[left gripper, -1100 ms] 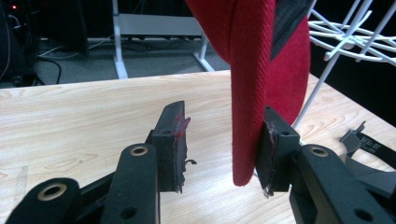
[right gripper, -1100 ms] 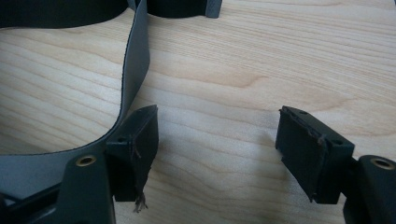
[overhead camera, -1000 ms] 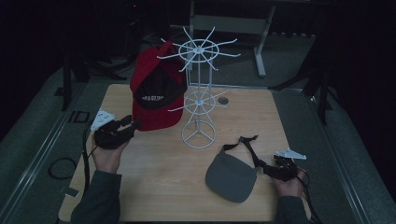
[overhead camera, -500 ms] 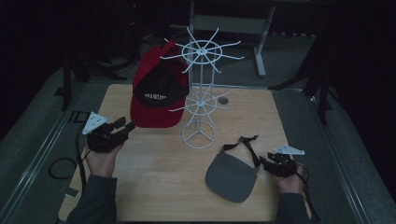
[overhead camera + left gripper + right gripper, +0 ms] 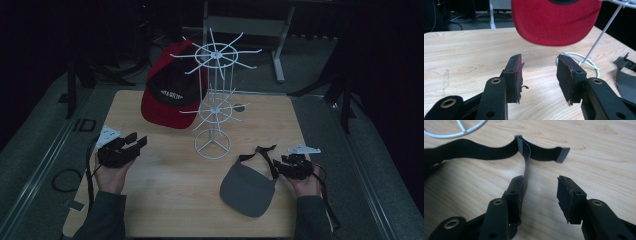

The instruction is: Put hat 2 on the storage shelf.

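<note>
A red cap [image 5: 172,92] hangs from the white wire rack [image 5: 214,100] at the table's middle back; its red brim [image 5: 555,21] hangs above the table ahead of my left gripper [image 5: 539,75]. That left gripper [image 5: 134,141] is open and empty, near the table's left edge. A grey visor [image 5: 250,187] with black straps [image 5: 486,151] lies on the table at front right. My right gripper [image 5: 276,165] is at the visor's strap end. In the right gripper view, the right gripper [image 5: 540,195] is open, and one strap [image 5: 525,157] rests against its left jaw's inner face.
The wooden table [image 5: 165,175] has bare room in front of the rack's ring base [image 5: 212,147]. A dark cable loop [image 5: 65,180] lies on the floor at left. Metal frame legs [image 5: 277,45] stand behind the table.
My left gripper has drawn back from the red cap toward the table's left front, open. My right gripper has stayed by the visor's strap.
</note>
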A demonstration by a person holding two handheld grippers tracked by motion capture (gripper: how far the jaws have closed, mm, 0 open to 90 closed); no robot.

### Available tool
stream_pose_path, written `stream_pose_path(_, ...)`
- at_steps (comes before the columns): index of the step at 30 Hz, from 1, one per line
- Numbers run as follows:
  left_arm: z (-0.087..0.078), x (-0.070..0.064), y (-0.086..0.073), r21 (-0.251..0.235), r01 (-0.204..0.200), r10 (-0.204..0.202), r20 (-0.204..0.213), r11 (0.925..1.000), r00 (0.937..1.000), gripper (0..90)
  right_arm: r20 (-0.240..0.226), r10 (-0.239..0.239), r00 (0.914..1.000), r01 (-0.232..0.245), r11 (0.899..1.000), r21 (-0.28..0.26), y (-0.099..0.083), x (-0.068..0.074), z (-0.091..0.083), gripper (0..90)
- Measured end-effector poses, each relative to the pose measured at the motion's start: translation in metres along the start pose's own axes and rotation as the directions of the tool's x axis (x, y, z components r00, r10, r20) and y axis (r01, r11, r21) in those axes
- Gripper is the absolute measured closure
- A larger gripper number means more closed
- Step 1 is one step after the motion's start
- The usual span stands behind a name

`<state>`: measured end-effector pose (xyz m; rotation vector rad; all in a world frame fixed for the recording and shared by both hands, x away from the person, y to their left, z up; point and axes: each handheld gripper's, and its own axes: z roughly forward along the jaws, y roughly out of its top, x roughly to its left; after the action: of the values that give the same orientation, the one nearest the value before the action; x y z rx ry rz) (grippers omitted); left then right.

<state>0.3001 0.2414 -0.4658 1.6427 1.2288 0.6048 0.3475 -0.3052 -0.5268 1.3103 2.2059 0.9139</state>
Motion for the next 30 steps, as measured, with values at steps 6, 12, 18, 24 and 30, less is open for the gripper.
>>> stream_pose_path(6,0.007,0.001,-0.006,0.031,0.0,0.0,-0.008,0.9995,1.0,56.1,-0.01,-0.031,0.9995,0.031,1.0,0.006,0.014,0.002,0.004,55.7)
stream_pose_path(12,0.015,-0.002,-0.013,0.054,-0.013,0.014,-0.015,0.9984,0.9998,55.9,-0.024,-0.079,0.9966,0.08,0.996,0.036,0.03,0.008,0.012,55.2)
stream_pose_path(18,0.023,-0.002,-0.022,0.081,-0.017,0.019,-0.018,0.9966,0.9997,55.7,-0.024,-0.127,0.9916,0.128,0.99,0.064,0.042,0.016,0.022,55.8)
stream_pose_path(24,0.031,-0.003,-0.031,0.105,-0.015,0.016,-0.012,0.9943,0.9998,55.5,-0.013,-0.167,0.9858,0.168,0.983,0.081,0.053,0.018,0.032,58.5)
stream_pose_path(30,0.035,-0.003,-0.038,0.122,-0.02,0.021,-0.01,0.9923,0.9997,55.2,-0.004,-0.212,0.9772,0.21,0.967,0.142,0.061,0.018,0.047,59.3)
